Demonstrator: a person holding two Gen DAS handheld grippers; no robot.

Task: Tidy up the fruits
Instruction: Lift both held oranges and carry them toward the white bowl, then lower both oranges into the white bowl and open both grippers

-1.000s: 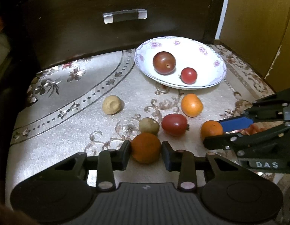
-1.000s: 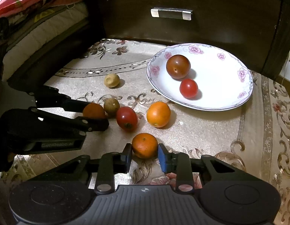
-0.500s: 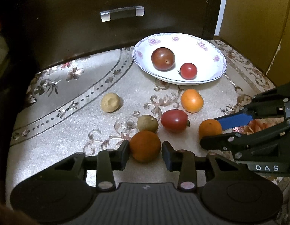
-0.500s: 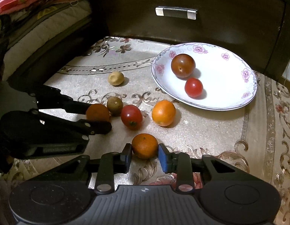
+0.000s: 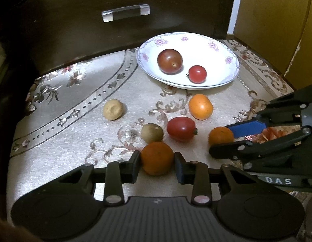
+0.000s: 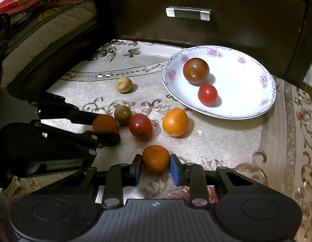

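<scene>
My left gripper is shut on a dark orange. My right gripper is shut on another orange, which also shows in the left wrist view. Loose on the cloth lie a third orange, a red tomato, a brown-green round fruit and a tan round fruit. The white flowered plate holds a dark tomato and a small red tomato.
A dark drawer front with a metal handle stands behind the plate. A yellow cabinet is at the right. Bedding lies off the left edge. The patterned cloth covers the surface.
Both grippers have lifted and drawn back slightly with their oranges held. The loose fruits and the plate have not moved.
</scene>
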